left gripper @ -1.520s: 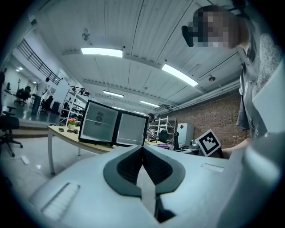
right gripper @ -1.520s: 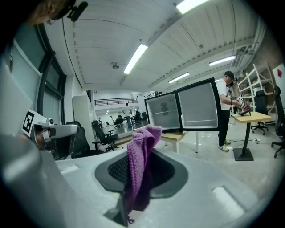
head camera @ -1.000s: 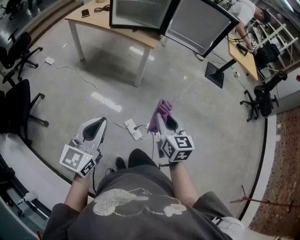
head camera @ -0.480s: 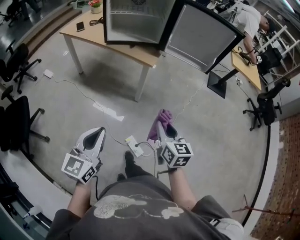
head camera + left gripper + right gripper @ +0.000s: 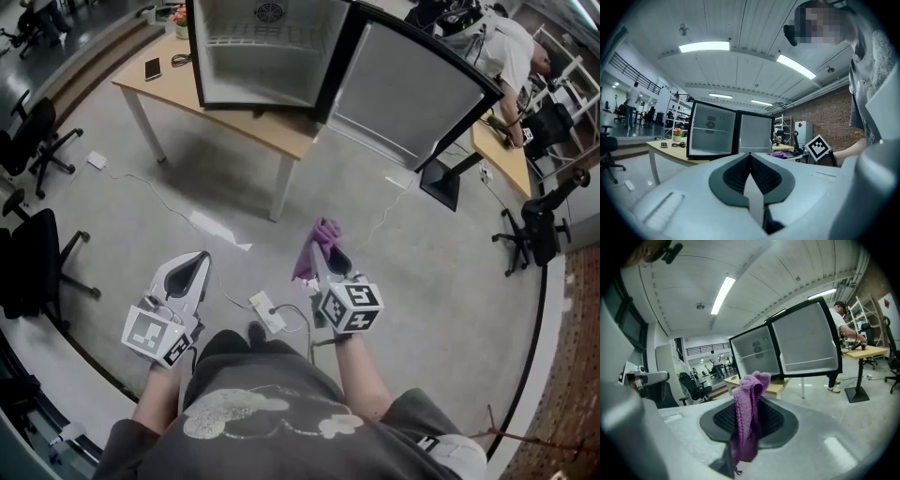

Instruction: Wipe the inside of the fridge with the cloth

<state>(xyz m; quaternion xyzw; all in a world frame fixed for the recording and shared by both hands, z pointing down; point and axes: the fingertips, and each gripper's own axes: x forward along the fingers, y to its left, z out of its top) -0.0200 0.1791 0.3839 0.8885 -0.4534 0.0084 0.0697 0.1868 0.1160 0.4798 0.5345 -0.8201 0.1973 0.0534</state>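
Head view: fridge (image 5: 267, 47), door (image 5: 408, 89) open, sits on table (image 5: 272, 127) at top centre of frame. R gripper (image 5: 328, 255), mid-frame, jaws clamped on purple cloth (image 5: 309, 253), which sticks out past the tips. L gripper (image 5: 199, 259), lower left, jaws together, nothing betw. them. Both well apart from fridge.

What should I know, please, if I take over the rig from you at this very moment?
Left gripper: shut, empty, held low at the left.
Right gripper: shut on the purple cloth, which sticks up from its jaws.
Fridge: on the wooden table ahead, door swung open to the right.
Done: cloth in the gripper, door open.
Left: close the gap to the fridge, then wipe its inside.
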